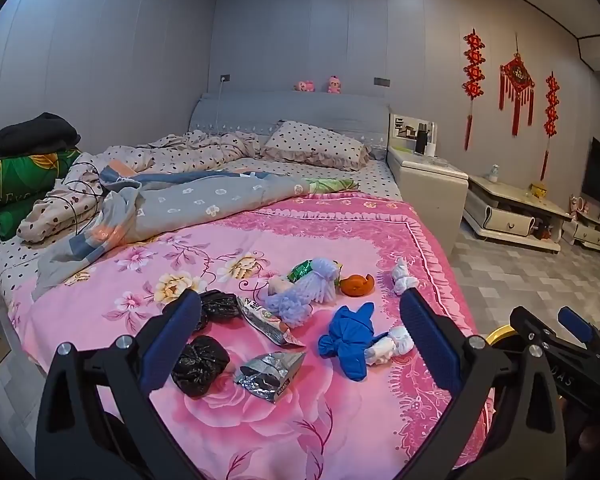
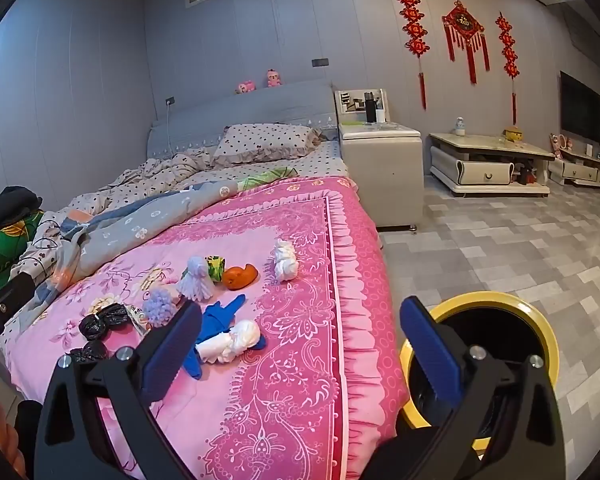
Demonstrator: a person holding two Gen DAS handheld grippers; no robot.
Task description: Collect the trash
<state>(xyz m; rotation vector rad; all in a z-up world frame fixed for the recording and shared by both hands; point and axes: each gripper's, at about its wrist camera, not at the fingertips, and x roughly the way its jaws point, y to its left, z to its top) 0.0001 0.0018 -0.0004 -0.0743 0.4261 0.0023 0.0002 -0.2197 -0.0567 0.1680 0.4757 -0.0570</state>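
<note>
Nothing looks collected yet: both grippers, left gripper (image 1: pixel 300 332) and right gripper (image 2: pixel 300 340), hover with jaws wide apart and empty. On the pink floral bedspread (image 1: pixel 220 420) lie, left to right, crumpled black plastic bags (image 1: pixel 199 364), a torn silver foil wrapper (image 1: pixel 270 370), a blue cloth bundle (image 1: pixel 350 340) and orange peel (image 1: pixel 356 284). Only the right wrist view shows the yellow-rimmed round bin (image 2: pixel 496 312) fully, on the floor beside the bed.

Noted: pink floral bedspread (image 1: pixel 320 412), black crumpled bags (image 1: pixel 200 364), silver snack wrapper (image 1: pixel 270 370), blue glove (image 1: pixel 350 340), orange peel (image 1: pixel 356 284), yellow-rimmed black bin (image 2: pixel 496 308), polka-dotted pillow (image 1: pixel 314 144), green leaf-print bundle (image 1: pixel 16 184), red wall hangings (image 1: pixel 516 84), blue gripper pads (image 1: pixel 428 340).
</note>
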